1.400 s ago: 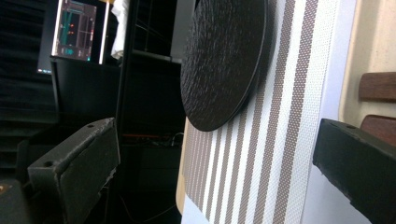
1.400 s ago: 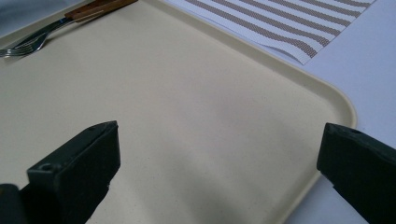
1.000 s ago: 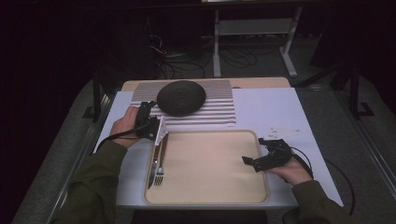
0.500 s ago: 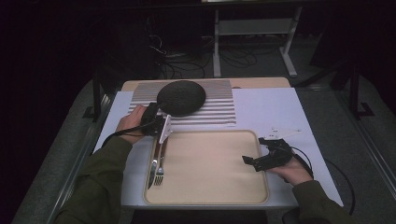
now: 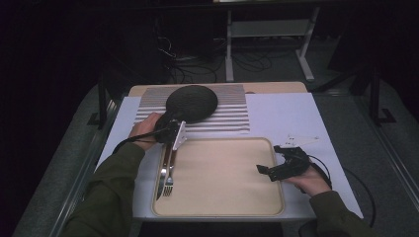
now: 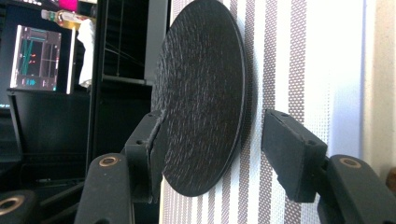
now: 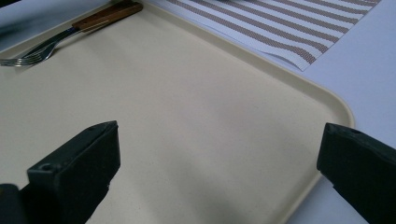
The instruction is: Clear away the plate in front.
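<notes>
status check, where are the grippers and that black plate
Left gripper closing around round black textured plate rim, one pad touching, other apart. Right gripper open over beige tray. Nothing in the way.

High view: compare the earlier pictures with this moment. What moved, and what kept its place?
The left gripper moved up to the black plate, its jaws closing around the near rim; one pad touches, the other has a gap. The right gripper, beige tray, fork and knife stayed put.
</notes>
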A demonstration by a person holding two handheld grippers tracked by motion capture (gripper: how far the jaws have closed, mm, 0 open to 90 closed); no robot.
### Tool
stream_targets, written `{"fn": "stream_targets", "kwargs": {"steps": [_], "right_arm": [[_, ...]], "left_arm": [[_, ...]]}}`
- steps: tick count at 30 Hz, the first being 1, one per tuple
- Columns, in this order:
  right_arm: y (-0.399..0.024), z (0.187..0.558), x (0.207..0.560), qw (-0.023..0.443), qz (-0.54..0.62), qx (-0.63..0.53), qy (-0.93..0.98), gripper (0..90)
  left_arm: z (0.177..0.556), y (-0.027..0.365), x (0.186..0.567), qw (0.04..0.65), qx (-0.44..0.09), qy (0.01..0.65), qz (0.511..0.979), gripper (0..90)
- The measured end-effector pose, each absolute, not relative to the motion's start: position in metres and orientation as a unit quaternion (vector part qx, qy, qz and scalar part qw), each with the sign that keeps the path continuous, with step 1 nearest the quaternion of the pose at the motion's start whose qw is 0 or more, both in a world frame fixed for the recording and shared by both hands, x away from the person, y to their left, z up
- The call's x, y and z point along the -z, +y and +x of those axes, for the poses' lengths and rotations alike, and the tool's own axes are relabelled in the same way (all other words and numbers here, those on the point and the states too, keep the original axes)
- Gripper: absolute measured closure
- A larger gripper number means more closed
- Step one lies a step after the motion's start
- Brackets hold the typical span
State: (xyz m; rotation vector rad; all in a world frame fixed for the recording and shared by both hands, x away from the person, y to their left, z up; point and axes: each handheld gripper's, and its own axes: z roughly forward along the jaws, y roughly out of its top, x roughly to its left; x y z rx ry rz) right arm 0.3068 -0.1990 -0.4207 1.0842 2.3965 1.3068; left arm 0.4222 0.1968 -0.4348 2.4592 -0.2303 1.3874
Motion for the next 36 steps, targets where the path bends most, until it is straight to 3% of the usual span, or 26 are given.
{"fn": "stream_targets", "kwargs": {"steps": [18,36], "right_arm": [[-0.200,0.306,0.420,0.102,0.368,-0.444,0.810,0.0],[-0.201,0.307,0.421,0.101,0.370,-0.444,0.810,0.0]], "left_arm": [[0.434,0.183,0.443,0.134,-0.470,-0.102,0.867,63.2],[0.447,0.181,0.462,0.108,-0.472,-0.100,0.869,67.8]]}}
